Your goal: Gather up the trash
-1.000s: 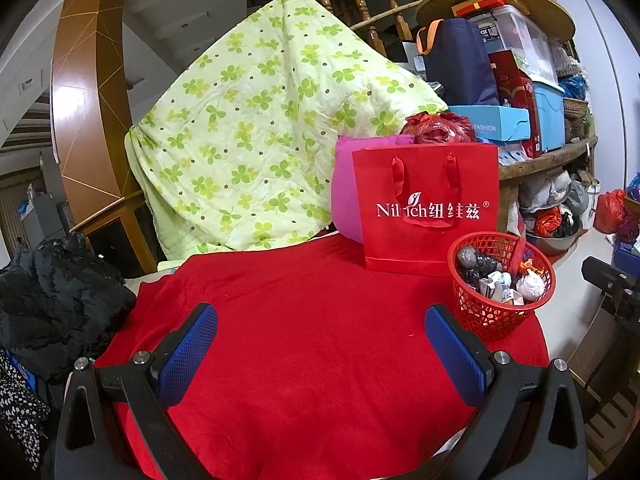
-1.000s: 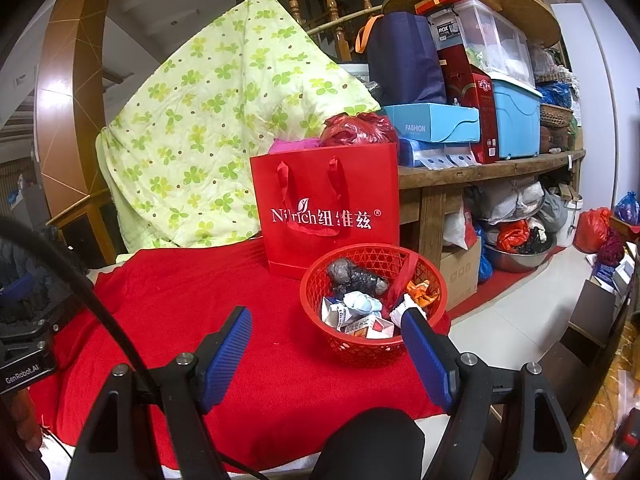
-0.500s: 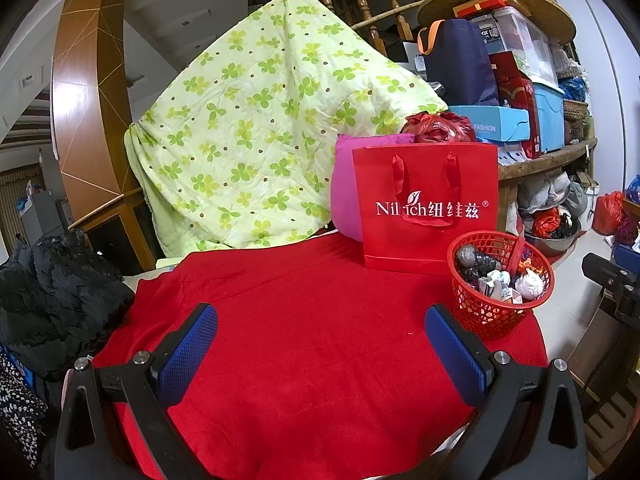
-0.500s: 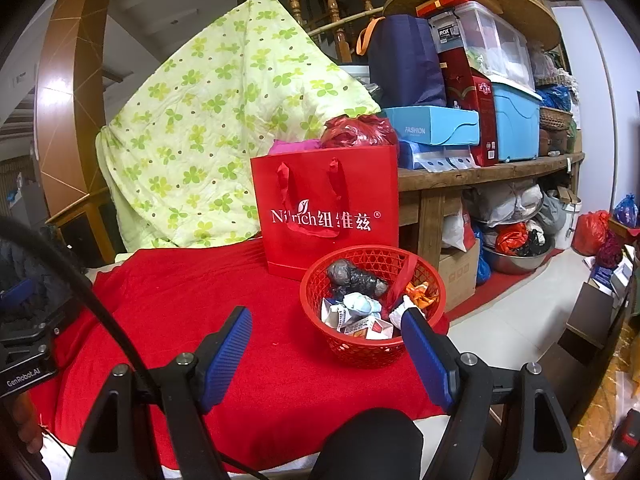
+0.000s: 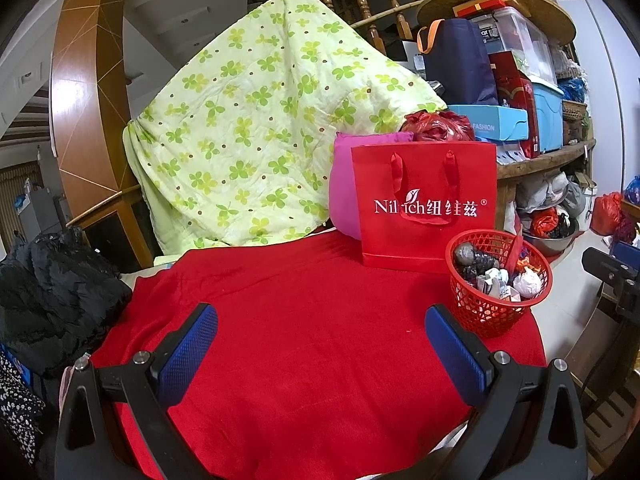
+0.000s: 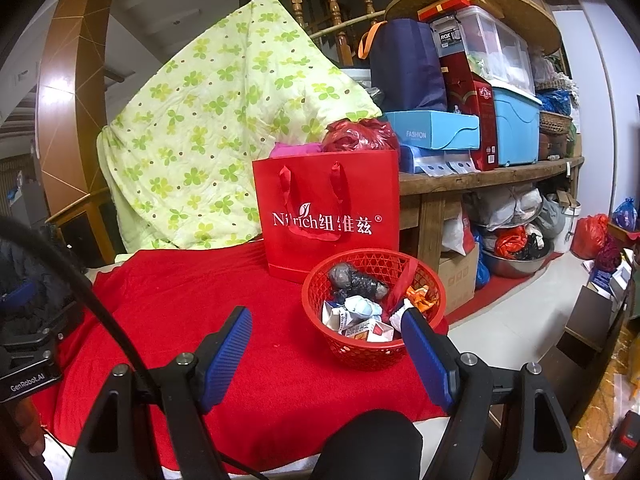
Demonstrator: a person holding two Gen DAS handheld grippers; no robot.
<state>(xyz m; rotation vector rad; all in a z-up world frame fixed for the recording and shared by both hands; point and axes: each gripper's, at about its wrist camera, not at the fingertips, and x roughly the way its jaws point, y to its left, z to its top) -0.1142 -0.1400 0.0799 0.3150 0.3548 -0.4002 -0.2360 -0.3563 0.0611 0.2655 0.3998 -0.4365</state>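
Both the left gripper and right gripper hang released over the red cloth — the basket's crumpled trash looks light, soft — best pinched at a fold.

You see a red cloth under a red lattice basket and a red bag with white lettering. Your quilt is pale green with darker clover prints and brown dots. Your pads are blue.

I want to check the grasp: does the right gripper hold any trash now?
No. The right gripper is open with nothing between its pads, and the trash lies in the basket.
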